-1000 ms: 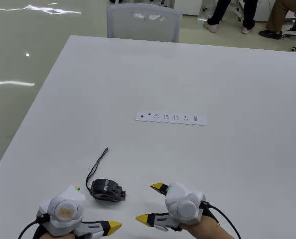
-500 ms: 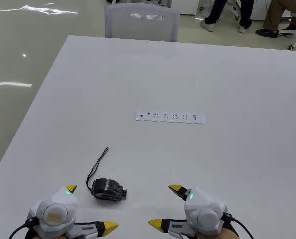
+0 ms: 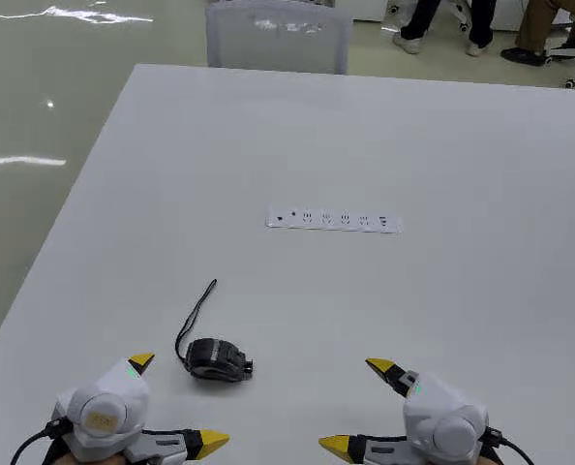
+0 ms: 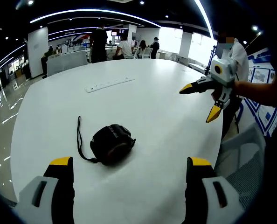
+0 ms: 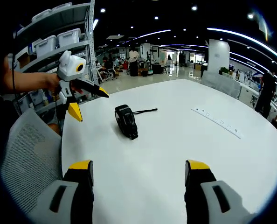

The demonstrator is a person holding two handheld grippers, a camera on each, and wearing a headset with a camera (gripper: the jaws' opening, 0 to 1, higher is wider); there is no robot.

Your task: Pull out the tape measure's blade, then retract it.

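On the near edge of the white table [image 3: 365, 145], between the two grippers but closer to the left one, lies the tape measure [image 3: 216, 358]. It is a small, rounded black case with a matte, slightly ribbed look, resting on its flat side. Its blade is wound in, and just a small tab shows at the mouth of the case, on the side facing the right gripper. A thin black strap [image 3: 196, 312] runs from the case's other end and trails away across the tabletop in a narrow, gently bent loop.

Left gripper [image 3: 178, 401] hovers just beside the case without touching it, its jaws spread wide with nothing between them. Right gripper [image 3: 356, 405] sits well apart from the tape measure, its jaws also parted and gripping nothing. Both tools have smooth white plastic shells, dark jaw arms, pointed yellow tips and a small green light on the body.

The tabletop is smooth and glossy enough to catch faint ceiling light. Near its middle lies a long, flat white power strip [image 3: 333, 219] with a row of sockets. At the far edge stands a grey chair [image 3: 278, 37], its back pushed up to the table, on a shiny pale floor.
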